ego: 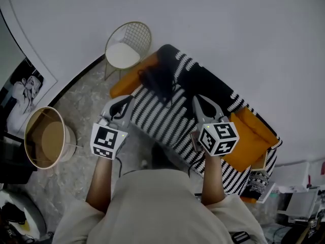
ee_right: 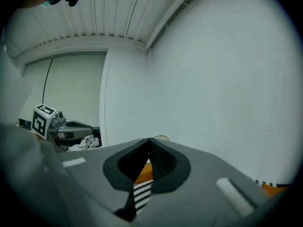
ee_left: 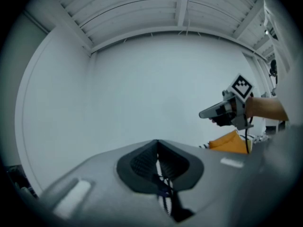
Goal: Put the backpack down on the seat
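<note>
A black backpack (ego: 160,80) lies on the sofa seat (ego: 162,121), on a black-and-white striped blanket next to an orange cushion (ego: 129,78). My left gripper (ego: 126,101) hovers in front of the sofa's left part, apart from the backpack, shut with nothing in it. The right gripper (ego: 199,101) hangs over the striped blanket to the backpack's right, also shut and empty. In the left gripper view the jaws meet at the tip (ee_left: 157,142) and the right gripper (ee_left: 222,111) shows against the wall. The right gripper view has its shut jaws (ee_right: 149,140) pointing at the white wall.
A gold wire chair (ego: 127,44) with a white seat stands behind the sofa's left end. A round tan lampshade (ego: 44,136) sits on the floor to my left, near a framed picture (ego: 23,93). More orange cushions (ego: 254,136) and clutter lie at the right.
</note>
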The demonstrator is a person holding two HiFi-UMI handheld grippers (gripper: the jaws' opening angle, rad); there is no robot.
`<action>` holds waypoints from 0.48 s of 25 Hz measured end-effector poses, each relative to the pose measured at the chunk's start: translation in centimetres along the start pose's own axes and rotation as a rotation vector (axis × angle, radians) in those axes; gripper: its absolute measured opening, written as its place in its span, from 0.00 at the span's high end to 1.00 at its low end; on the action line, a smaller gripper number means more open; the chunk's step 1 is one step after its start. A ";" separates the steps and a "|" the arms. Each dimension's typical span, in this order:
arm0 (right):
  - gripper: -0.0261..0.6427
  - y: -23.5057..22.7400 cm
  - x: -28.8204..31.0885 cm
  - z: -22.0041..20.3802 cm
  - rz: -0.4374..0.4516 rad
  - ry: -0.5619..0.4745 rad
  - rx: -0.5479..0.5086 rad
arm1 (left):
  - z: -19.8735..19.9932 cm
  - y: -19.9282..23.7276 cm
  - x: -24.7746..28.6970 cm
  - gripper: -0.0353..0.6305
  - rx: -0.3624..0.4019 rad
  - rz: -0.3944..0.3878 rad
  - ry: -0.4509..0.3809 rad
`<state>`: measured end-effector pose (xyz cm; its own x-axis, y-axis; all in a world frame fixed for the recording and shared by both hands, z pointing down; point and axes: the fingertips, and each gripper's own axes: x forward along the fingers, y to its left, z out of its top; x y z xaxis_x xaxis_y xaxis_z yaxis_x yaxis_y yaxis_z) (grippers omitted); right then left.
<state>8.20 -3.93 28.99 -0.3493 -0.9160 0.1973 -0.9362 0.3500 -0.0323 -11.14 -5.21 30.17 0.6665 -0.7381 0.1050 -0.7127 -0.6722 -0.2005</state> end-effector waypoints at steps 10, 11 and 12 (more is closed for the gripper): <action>0.95 2.7 -0.6 2.6 0.039 -0.047 -0.072 | 1.8 0.3 -2.0 0.94 0.045 0.021 -0.021; 0.95 3.0 -0.5 2.7 0.042 -0.047 -0.080 | 1.8 0.4 -2.1 0.94 0.052 0.021 -0.018; 0.95 3.3 -0.4 2.6 0.045 -0.045 -0.086 | 1.7 0.5 -2.2 0.94 0.058 0.021 -0.014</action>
<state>5.16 -2.91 26.22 -0.3938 -0.9064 0.1530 -0.9135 0.4044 0.0441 -12.60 -3.84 28.16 0.6550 -0.7507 0.0864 -0.7128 -0.6518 -0.2590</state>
